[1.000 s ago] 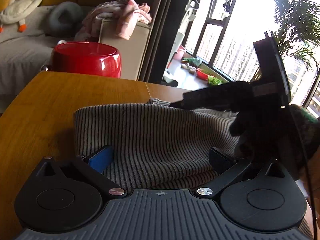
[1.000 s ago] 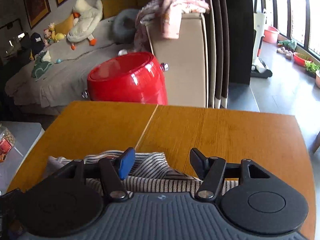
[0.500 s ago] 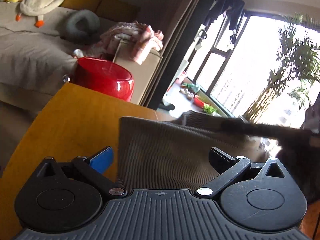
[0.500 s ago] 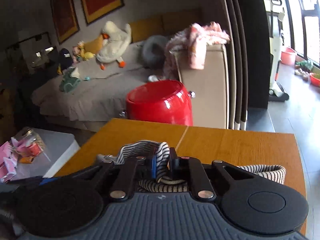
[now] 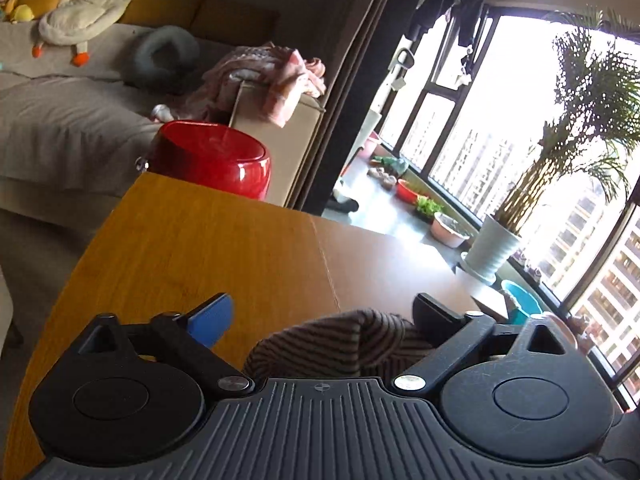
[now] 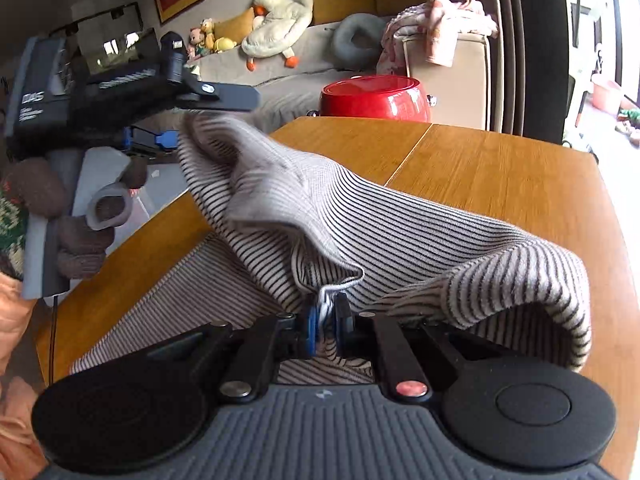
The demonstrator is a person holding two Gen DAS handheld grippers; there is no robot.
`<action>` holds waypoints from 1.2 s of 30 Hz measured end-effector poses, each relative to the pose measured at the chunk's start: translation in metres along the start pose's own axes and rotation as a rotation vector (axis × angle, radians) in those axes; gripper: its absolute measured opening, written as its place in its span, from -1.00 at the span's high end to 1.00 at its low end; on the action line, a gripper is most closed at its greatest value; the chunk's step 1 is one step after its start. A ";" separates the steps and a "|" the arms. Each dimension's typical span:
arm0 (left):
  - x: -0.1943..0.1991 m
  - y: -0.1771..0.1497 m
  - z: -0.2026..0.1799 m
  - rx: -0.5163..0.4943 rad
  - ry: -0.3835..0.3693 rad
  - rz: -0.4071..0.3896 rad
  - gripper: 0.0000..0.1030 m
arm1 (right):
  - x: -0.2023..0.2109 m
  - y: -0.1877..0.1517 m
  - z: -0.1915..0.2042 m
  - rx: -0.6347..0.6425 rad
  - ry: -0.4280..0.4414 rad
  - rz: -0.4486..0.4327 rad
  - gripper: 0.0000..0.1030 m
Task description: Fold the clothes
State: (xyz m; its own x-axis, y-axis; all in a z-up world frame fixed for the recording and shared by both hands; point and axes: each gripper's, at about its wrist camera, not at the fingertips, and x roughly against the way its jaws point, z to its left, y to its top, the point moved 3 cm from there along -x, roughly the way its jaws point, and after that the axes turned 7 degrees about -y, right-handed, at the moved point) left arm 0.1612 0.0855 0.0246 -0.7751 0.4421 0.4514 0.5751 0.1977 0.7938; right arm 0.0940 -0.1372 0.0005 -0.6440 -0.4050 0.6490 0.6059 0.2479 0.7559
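Only the right wrist view showed the right gripper (image 6: 324,318) pinching the striped garment (image 6: 360,232), lifted above the desk (image 6: 500,168). The left gripper (image 5: 324,316), closing, was spread around a fold. Half a second earlier, the garment hung higher.

Both grippers are the same build: a ribbed dark grey housing with two round black discs, black link arms and bright metal pivot screws. The left gripper (image 5: 322,312) has one blue pad and one black finger. The right gripper (image 6: 325,320) has blue-edged pads, and one of its pivot screws looks reddish. From the right wrist view, the left one carries a boxy black block with pale lettering and a thin black cable. The hand (image 6: 76,220) on its grey handle wears a brown knitted glove and an orange sleeve (image 6: 16,328).
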 end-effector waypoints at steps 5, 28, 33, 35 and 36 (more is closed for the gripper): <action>-0.008 -0.030 0.006 -0.060 0.037 0.151 0.01 | 0.060 0.019 -0.010 -0.022 -0.040 -0.157 0.29; -0.032 -0.029 0.032 0.176 -0.076 0.303 -0.23 | 0.037 -0.036 -0.114 -0.609 -0.044 0.064 -0.20; -0.059 -0.009 0.027 0.090 -0.047 0.240 0.14 | -0.015 -0.011 -0.117 -0.588 -0.026 0.010 0.36; -0.071 0.011 0.026 0.047 -0.009 0.192 0.38 | -0.035 0.008 -0.123 -0.573 -0.041 -0.020 0.44; -0.074 0.021 0.026 0.043 0.006 0.170 0.43 | -0.043 0.021 -0.127 -0.558 -0.053 -0.044 0.50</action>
State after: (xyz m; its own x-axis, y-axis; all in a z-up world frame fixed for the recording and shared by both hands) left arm 0.2379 0.0796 -0.0025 -0.6670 0.4672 0.5803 0.7087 0.1575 0.6877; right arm 0.1938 -0.2265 -0.0229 -0.6880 -0.3558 0.6325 0.7240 -0.2776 0.6315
